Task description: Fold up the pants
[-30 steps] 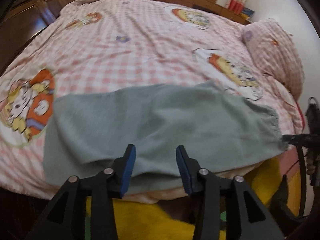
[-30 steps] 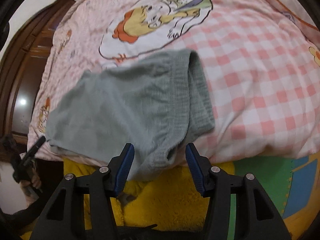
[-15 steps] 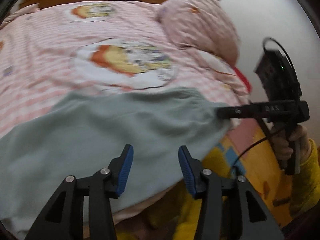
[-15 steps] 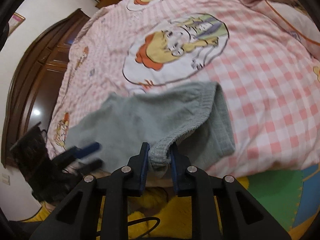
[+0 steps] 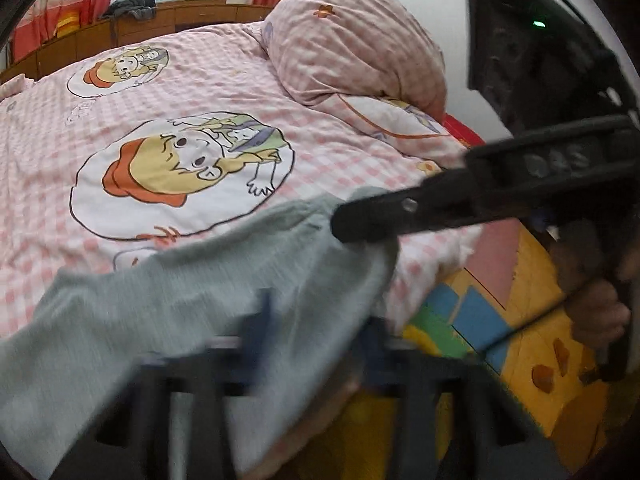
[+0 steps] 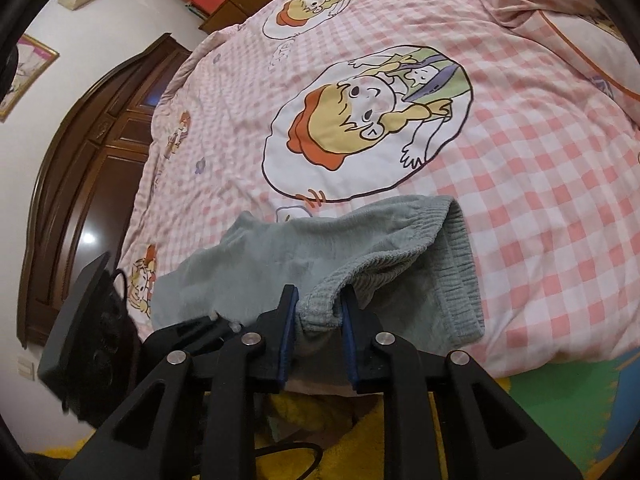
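Pants (image 6: 344, 256) on the bed (image 6: 540, 184) near its edge, waistband clamped in right hand-held gripper (image 6: 318, 312), left hand-held gripper (image 5: 308, 336) blurred, just closing on cloth beside it: lift both corners level, carry across evenly

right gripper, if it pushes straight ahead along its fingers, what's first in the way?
The right gripper is already clamped on the waistband of the grey pants; going on, it would likely push that fabric onto the checked bedspread.
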Demonstrator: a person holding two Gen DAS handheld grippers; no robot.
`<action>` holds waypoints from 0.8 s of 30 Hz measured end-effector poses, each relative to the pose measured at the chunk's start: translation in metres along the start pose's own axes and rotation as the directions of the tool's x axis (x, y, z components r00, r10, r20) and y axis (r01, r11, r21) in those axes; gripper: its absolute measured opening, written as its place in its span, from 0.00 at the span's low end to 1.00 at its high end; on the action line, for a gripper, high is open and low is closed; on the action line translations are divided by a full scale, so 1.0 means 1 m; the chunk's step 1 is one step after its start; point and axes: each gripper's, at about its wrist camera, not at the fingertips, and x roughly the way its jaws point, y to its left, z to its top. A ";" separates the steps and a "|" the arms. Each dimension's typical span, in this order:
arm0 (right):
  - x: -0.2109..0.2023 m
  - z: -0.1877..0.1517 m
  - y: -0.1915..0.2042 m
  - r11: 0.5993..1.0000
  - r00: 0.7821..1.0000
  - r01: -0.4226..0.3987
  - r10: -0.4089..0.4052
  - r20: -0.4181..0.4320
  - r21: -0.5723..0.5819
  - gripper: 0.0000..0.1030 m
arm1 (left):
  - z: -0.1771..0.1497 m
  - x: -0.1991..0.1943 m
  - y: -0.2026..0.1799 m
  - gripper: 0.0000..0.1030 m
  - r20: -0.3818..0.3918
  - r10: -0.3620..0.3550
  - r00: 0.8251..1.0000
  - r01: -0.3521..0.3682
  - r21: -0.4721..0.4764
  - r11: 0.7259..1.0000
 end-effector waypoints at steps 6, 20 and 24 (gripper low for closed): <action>-0.021 0.010 -0.035 0.989 0.997 0.020 -0.031 0.074 0.145 0.56 | 0.012 -0.013 0.024 0.05 0.063 -0.019 0.998 0.026 -0.108 0.994; 0.039 0.022 -0.088 0.814 0.944 -0.282 0.329 -0.002 0.508 0.61 | 0.029 -0.042 0.032 0.05 0.128 0.008 0.992 0.008 -0.126 0.992; 0.043 0.021 -0.091 0.779 0.931 -0.314 0.366 0.012 0.542 0.63 | 0.021 -0.041 0.030 0.05 0.120 0.012 0.993 0.003 -0.125 0.992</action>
